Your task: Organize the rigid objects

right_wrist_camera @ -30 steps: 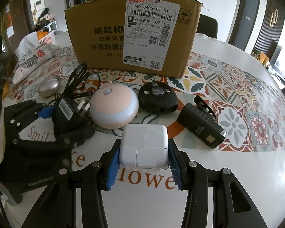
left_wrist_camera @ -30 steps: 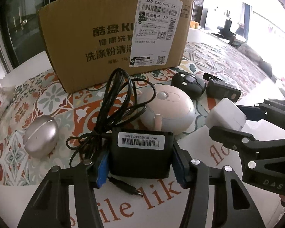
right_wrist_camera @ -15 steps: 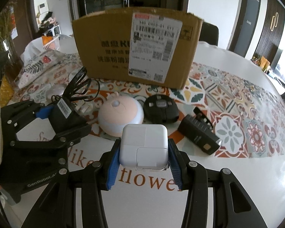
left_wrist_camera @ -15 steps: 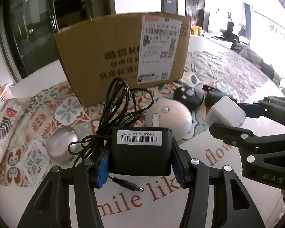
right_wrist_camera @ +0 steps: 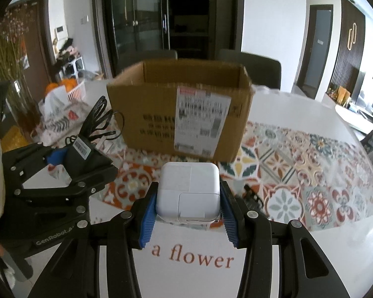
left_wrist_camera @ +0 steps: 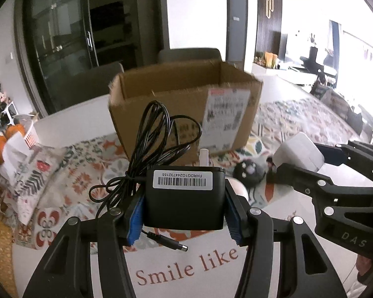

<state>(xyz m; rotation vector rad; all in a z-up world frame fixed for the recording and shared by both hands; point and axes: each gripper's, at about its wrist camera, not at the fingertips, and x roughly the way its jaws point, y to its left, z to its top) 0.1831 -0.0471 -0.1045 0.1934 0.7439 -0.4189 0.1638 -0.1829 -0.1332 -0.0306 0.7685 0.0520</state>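
Note:
My left gripper [left_wrist_camera: 184,213] is shut on a black power adapter [left_wrist_camera: 184,198] with a barcode label; its bundled black cable [left_wrist_camera: 156,134] sticks up and its plug tip hangs below. My right gripper [right_wrist_camera: 188,202] is shut on a white square charger [right_wrist_camera: 189,193]. Both are lifted above the table, in front of an open cardboard box [left_wrist_camera: 184,101] [right_wrist_camera: 179,104] whose inside shows from above. Each gripper appears in the other's view: the right gripper [left_wrist_camera: 310,159] with the white charger [left_wrist_camera: 298,151], the left gripper [right_wrist_camera: 72,156] with the black adapter [right_wrist_camera: 80,151].
A round black device [left_wrist_camera: 248,171] and part of a pale round gadget [left_wrist_camera: 238,188] lie on the patterned tablecloth [right_wrist_camera: 298,168]. A black item [right_wrist_camera: 252,197] peeks out behind my right fingers. A folded cloth [left_wrist_camera: 34,171] and a basket of oranges [right_wrist_camera: 67,89] sit left. Chairs stand behind the table.
Both grippers have risen with their chargers still held. The box now looks lower and its open top has come into view; the objects on the table have dropped behind the held items.

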